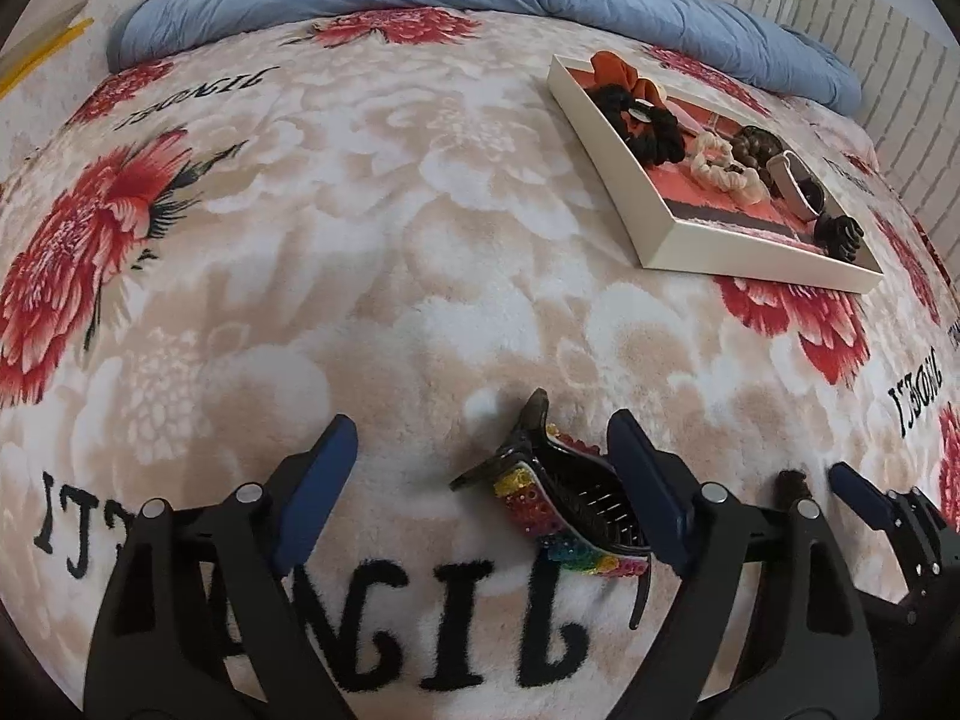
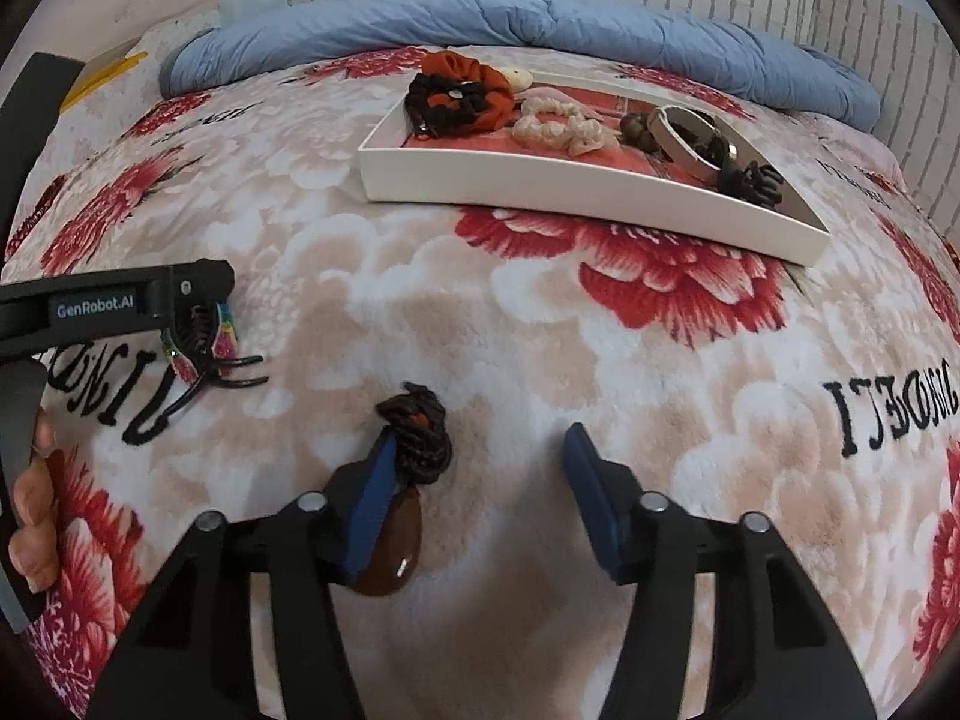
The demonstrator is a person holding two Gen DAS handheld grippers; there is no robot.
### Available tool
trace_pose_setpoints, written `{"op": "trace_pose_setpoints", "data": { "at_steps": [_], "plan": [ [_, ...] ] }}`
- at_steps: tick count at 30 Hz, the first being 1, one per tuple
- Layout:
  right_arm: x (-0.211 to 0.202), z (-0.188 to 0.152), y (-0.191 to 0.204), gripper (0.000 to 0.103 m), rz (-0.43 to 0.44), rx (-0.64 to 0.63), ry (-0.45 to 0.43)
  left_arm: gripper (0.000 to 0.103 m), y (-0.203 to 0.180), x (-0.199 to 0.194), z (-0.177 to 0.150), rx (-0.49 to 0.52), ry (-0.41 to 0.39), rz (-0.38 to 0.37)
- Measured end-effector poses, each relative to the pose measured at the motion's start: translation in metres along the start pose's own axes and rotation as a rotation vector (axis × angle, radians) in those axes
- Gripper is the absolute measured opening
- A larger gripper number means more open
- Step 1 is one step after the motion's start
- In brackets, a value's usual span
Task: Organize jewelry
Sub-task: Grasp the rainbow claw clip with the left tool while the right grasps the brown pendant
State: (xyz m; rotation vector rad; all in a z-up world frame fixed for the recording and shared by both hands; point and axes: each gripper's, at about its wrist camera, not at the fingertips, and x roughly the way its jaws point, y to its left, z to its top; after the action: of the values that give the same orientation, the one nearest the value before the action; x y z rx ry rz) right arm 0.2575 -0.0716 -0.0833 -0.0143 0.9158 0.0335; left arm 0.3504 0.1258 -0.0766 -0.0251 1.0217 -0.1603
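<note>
The left gripper (image 1: pixel 480 468) stands wide around the rainbow clip (image 1: pixel 558 510) on the blanket (image 1: pixel 420 240); the right gripper (image 2: pixel 480 474), half open, holds nothing, one pad beside the pendant (image 2: pixel 390 552). The pad could shove the pendant aside. The tray (image 1: pixel 612 150) is far right.

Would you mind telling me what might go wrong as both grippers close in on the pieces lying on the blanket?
1. The rainbow hair claw sits hard against one finger of the left gripper, so closing may shove or tip it.
2. The brown pendant lies beside one finger of the right gripper, off-centre; its cord could slip free.
3. The plush blanket may snag either piece.
</note>
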Motion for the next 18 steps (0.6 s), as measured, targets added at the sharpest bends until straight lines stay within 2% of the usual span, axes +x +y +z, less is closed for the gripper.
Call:
{"op": "trace_pose_setpoints", "data": {
  "at_steps": [5, 8, 13, 18],
  "plan": [
    [0.000, 0.002, -0.003, 0.032, 0.014, 0.006, -0.006, 0.081, 0.001, 0.001, -0.002, 0.012, -0.004, -0.019],
    [-0.002, 0.003, -0.007, 0.019, 0.022, 0.012, -0.010, 0.070, -0.001, -0.001, -0.003, 0.021, -0.012, -0.043],
    [-0.004, 0.003, -0.009, 0.015, 0.029, 0.007, -0.016, 0.051, -0.009, -0.006, -0.007, 0.059, -0.028, -0.064],
    [-0.006, 0.005, -0.013, 0.014, 0.047, -0.001, -0.026, 0.048, -0.010, -0.012, -0.013, 0.072, -0.048, -0.067]
  ]
}}
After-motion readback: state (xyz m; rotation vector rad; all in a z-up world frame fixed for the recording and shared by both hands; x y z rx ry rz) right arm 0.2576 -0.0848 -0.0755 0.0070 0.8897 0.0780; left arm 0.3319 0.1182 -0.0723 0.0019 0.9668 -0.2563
